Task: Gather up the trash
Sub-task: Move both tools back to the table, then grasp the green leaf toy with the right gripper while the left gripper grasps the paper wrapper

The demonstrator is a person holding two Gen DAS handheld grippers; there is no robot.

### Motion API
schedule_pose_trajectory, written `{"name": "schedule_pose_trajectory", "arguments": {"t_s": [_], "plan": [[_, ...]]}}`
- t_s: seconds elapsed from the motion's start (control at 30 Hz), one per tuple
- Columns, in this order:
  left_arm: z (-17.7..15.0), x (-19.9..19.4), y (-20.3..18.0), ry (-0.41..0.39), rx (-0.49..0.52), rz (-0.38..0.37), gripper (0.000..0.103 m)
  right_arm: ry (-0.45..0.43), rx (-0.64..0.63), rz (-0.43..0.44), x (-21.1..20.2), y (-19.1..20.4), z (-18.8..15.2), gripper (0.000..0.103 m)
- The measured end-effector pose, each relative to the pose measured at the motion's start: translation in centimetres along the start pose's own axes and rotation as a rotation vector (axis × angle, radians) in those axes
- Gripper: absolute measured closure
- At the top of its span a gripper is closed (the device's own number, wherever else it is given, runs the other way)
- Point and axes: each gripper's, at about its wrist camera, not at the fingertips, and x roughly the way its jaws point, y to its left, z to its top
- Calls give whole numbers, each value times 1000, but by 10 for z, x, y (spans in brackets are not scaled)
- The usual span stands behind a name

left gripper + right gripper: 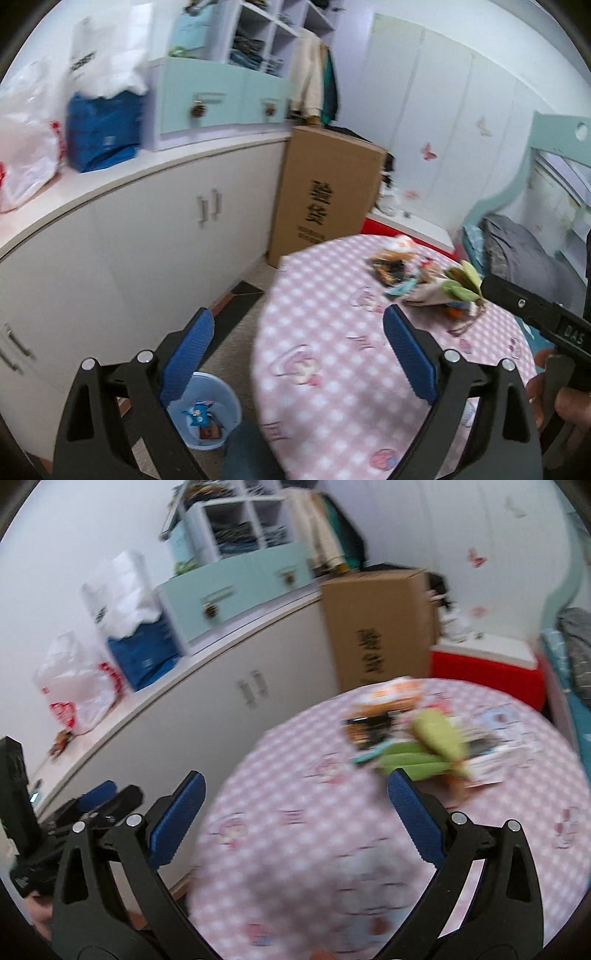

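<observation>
A heap of trash [424, 280] lies on the far side of a round table with a pink checked cloth [332, 369]: snack wrappers, paper and green leaf-like pieces. It also shows, blurred, in the right wrist view [417, 738]. My left gripper [299, 350] is open and empty, over the table's left edge. My right gripper [295, 812] is open and empty above the table [314, 849], short of the heap. A light blue bin [207, 410] stands on the floor left of the table with a blue wrapper inside.
A white cabinet [129, 251] runs along the left, with plastic bags [26, 144] and a blue bag [103, 129] on top. A tall cardboard box [325, 192] stands behind the table. A red and white box [484, 664] and a bed [517, 251] are at the right.
</observation>
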Motion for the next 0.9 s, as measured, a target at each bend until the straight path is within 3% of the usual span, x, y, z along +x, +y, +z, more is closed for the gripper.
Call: {"name": "schedule_pose_trajectory", "arguments": {"t_s": [0.2,0.43,0.53,0.57,0.6,0.77,0.9], "plan": [[-4,24,-34,38,34,-61,12,10,62,-130,16,-66,1,6],[-6,44,-56,66,71,-99,12,43,51,-118,55,-84,6,8],[-5,53,-67,72,98,-115,12,76,79,-114,66,-96,2,49],[-4,58,-72,75,111,-124,12,76,94,-96,64,-100,1,73],[-3,61,-75,76,121,-129,12,81,124,-63,61,-107,0,82],[0,88,-108,88,225,-181,12,36,193,-9,28,-128,-7,85],[-5,115,-143,108,352,-237,12,5,253,-16,-2,-151,-15,85]]}}
